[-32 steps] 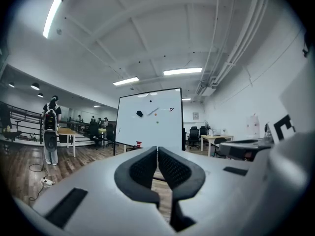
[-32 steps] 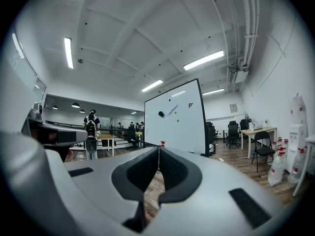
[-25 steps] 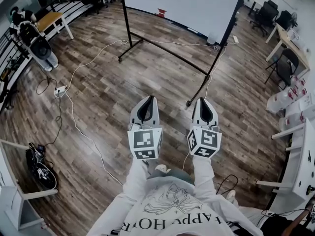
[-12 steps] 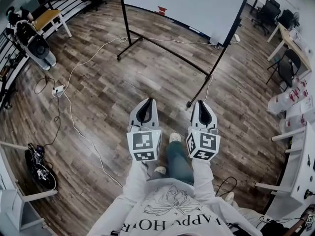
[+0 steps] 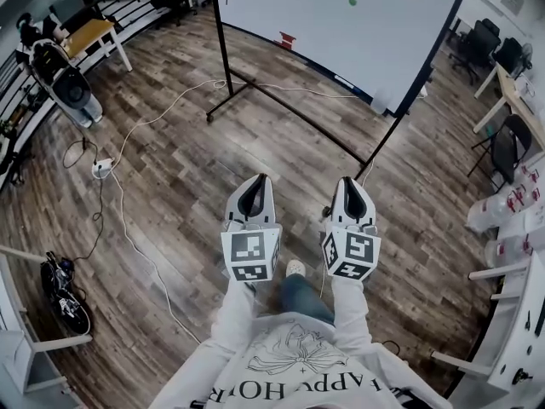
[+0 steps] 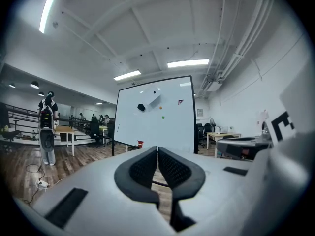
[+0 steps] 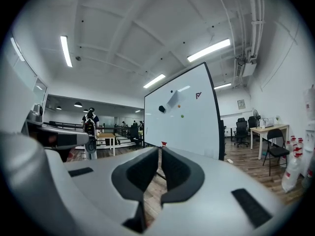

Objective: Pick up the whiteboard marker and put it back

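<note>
Seeking whiteboard marker: not showing itself in any view; probably waiting somewhere at the whiteboard (image 5: 341, 32), so pickup not yet beginning.
Whiteboard: looming larger and nearer in the head view than a second ago, signalling an approach under way but reach still lacking; smooth white panel, thin black frame, black tube stand (image 5: 281, 100) with long floor bars.
Board clutter: carrying a small red piece (image 5: 287, 39) at the lower edge, a green dot (image 5: 352, 2) and a black block (image 6: 141, 107) with a pale streak beside it; all too small for naming as marker or not.
Left gripper (image 5: 257, 181): riding forward with the person, pointing at the board, ribbed black pads pressing together on nothing.
Right gripper (image 5: 349, 181): travelling alongside, likewise pinched closed and empty.
Floor (image 5: 170, 194): stretching between grippers and stand, matte wood-grain planks, white cables (image 5: 174, 102) snaking across.
</note>
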Action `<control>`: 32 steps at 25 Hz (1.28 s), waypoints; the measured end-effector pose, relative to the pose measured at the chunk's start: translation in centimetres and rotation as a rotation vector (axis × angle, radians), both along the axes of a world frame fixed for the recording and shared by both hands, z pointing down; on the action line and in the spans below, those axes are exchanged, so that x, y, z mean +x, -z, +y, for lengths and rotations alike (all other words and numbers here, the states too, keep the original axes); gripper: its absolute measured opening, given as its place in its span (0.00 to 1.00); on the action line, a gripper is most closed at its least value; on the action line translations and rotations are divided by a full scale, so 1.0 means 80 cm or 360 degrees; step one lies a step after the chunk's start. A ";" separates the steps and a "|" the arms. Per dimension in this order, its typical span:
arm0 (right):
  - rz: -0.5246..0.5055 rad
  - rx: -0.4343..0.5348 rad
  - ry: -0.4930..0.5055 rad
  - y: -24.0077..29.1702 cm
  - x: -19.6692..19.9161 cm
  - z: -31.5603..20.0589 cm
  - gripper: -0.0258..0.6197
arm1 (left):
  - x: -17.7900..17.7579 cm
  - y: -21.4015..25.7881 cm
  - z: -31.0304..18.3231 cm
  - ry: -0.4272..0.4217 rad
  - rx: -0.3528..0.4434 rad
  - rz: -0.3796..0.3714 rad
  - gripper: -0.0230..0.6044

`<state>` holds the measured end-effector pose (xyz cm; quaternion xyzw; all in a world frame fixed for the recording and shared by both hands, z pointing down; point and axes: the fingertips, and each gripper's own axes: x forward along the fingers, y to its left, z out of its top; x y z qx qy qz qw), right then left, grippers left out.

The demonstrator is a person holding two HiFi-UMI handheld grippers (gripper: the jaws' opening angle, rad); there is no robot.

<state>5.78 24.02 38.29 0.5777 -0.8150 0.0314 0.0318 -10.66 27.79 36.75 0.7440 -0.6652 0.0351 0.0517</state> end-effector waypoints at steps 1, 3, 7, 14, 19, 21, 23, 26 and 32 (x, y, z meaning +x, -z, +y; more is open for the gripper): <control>-0.0001 0.0005 0.0006 0.003 0.003 -0.020 0.05 | 0.003 0.003 -0.019 0.0006 0.0004 -0.0002 0.05; 0.0000 0.0018 0.0019 0.009 0.010 -0.061 0.05 | 0.010 0.008 -0.057 0.0018 0.0017 -0.0004 0.05; 0.0005 0.0043 0.0050 0.016 0.019 -0.136 0.05 | 0.020 0.014 -0.127 0.0042 0.0032 -0.0006 0.05; 0.0032 0.0012 0.0080 0.005 0.028 -0.227 0.05 | 0.028 0.008 -0.217 0.0076 0.0016 0.0010 0.05; 0.0058 -0.0025 0.0074 -0.011 0.032 -0.287 0.05 | 0.032 -0.006 -0.282 0.0059 -0.0010 0.0013 0.05; 0.0068 -0.0033 0.0058 -0.017 0.034 -0.312 0.05 | 0.033 -0.013 -0.309 0.0049 -0.0017 0.0019 0.05; 0.0075 -0.0038 0.0035 -0.022 0.036 -0.340 0.05 | 0.033 -0.018 -0.340 0.0033 -0.0022 0.0023 0.05; 0.0098 -0.0057 -0.0001 -0.029 0.036 -0.389 0.05 | 0.030 -0.021 -0.394 -0.0002 -0.0016 0.0033 0.05; 0.0128 -0.0092 -0.0074 -0.039 0.028 -0.495 0.07 | 0.021 -0.026 -0.505 -0.0084 -0.0023 0.0039 0.05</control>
